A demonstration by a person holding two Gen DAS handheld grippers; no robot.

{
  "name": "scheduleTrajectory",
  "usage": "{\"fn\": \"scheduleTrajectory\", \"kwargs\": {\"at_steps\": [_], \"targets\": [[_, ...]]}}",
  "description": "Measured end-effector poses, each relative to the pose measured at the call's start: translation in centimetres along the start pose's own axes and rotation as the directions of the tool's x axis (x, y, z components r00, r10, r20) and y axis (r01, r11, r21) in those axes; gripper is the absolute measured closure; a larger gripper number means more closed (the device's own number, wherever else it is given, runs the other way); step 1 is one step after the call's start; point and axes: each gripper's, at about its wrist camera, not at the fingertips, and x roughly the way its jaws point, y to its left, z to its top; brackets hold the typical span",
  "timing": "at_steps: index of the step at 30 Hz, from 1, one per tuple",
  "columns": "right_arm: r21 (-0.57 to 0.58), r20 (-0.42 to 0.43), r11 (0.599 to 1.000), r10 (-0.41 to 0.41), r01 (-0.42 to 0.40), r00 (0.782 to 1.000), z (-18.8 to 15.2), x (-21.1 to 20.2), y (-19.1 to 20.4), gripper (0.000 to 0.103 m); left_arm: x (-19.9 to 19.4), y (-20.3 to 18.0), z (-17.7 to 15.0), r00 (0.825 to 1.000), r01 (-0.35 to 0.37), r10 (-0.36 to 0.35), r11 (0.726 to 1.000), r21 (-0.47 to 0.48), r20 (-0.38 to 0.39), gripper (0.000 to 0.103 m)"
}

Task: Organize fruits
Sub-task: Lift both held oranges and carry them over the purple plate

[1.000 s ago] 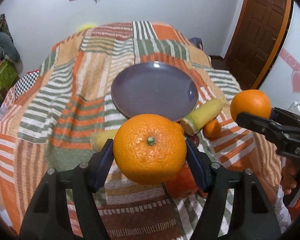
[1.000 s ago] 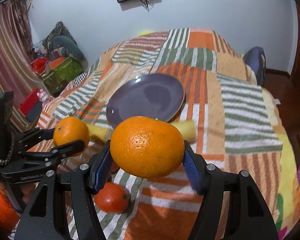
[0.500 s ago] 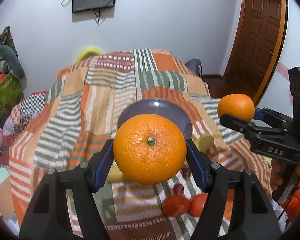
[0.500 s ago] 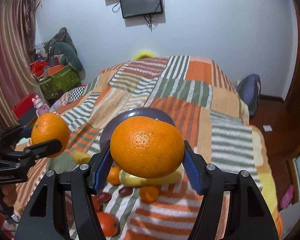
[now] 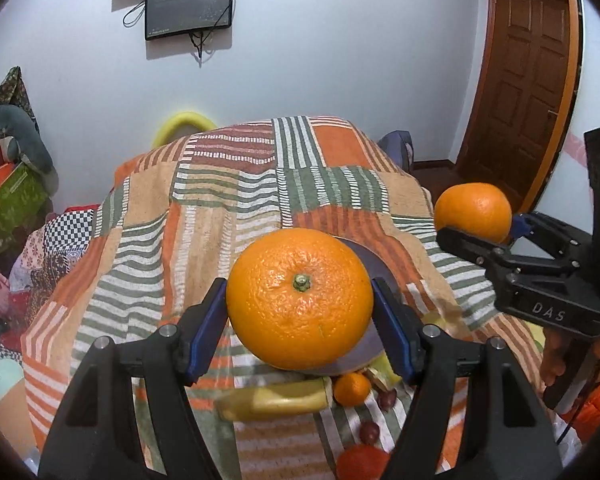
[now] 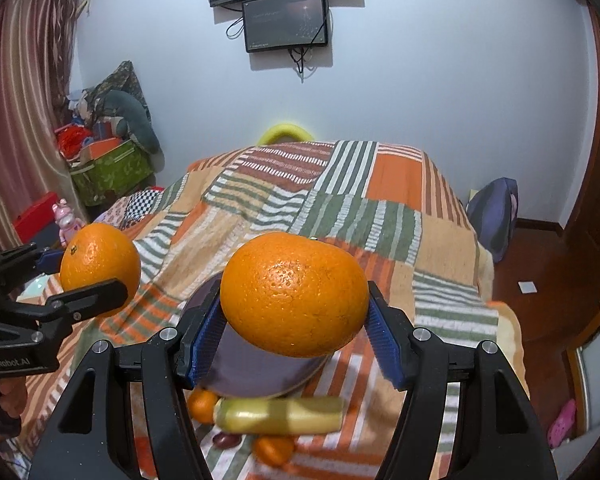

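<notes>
Left gripper [image 5: 300, 316] clamped on an orange [image 5: 299, 300], held above bedspread [image 5: 204, 216] | right gripper [image 6: 294, 320] clamped on second orange [image 6: 294, 294] | plate [image 6: 260, 376] bare | banana [image 6: 280, 416], small fruits at near edge unsorted.

Orange fruit [image 5: 299, 298], purple plate [image 6: 260, 372], striped patchwork blanket [image 5: 228, 200]
</notes>
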Motion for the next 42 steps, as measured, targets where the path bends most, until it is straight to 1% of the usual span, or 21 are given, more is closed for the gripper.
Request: {"fn": "scheduleTrajectory", "kwargs": {"at_steps": [4,8,11,14,18,20,23,25,28,36,39,42], "targets": [[-0.011,0.006,1.0,-0.017,0.017,1.0,0.8,1.0,-0.4,0.041,1.8,0.4,0.8,1.0,-0.019,0.019,1.0,-0.001,-0.015,0.034],[-0.016,-0.008,1.0,-0.013,0.013,1.0,1.0,2.3,-0.5,0.041,3.8,0.7,1.5,0.999,-0.028,0.028,1.0,0.007,-0.037,0.034],[-0.022,-0.03,1.0,-0.005,0.004,1.0,1.0,3.8,-0.6,0.041,5.6,1.1,1.7,0.997,-0.037,0.038,0.999,0.016,-0.063,0.034],[-0.022,-0.064,1.0,0.014,-0.015,0.998,0.7,5.6,-0.7,0.041,7.4,1.6,1.7,0.995,-0.029,0.03,1.0,0.01,-0.097,0.034],[-0.024,-0.126,0.999,0.038,-0.042,0.991,-0.2,8.4,-0.6,0.041,10.4,2.3,1.9,0.986,-0.015,0.011,1.0,-0.021,-0.165,0.034],[-0.024,-0.154,0.999,0.039,-0.043,0.987,-0.5,9.4,-0.8,0.041,11.6,2.4,1.8,0.982,-0.01,0.005,1.0,-0.027,-0.191,0.034],[-0.041,-0.223,0.999,0.025,-0.035,0.975,-0.8,11.1,-0.6,0.041,13.5,2.3,1.6,0.974,-0.008,0.003,1.0,-0.02,-0.225,0.034],[-0.043,-0.249,0.998,0.029,-0.041,0.968,-1.0,11.8,-0.6,0.041,14.9,2.3,1.5,0.966,0.006,-0.01,1.0,-0.016,-0.26,0.034],[-0.059,-0.275,0.997,0.028,-0.046,0.961,-1.3,12.6,-0.5,0.041,16.5,2.7,1.2,0.95,0.025,-0.035,0.999,-0.037,-0.31,0.034],[-0.092,-0.319,0.994,0.021,-0.052,0.948,-2.1,14.3,-0.8,0.041,18.8,3.1,0.5,0.93,0.011,-0.023,0.999,-0.033,-0.367,0.033],[-0.096,-0.333,0.994,0.021,-0.056,0.943,-2.3,14.6,-0.9,0.04,18.9,3.2,0.7,0.928,0.006,-0.024,0.999,-0.05,-0.371,0.033],[-0.083,-0.366,0.994,0.031,-0.066,0.93,-2.2,14.5,-1.0,0.039,18.8,3.2,0.8,0.92,0.004,-0.024,0.999,-0.05,-0.39,0.033]]}}
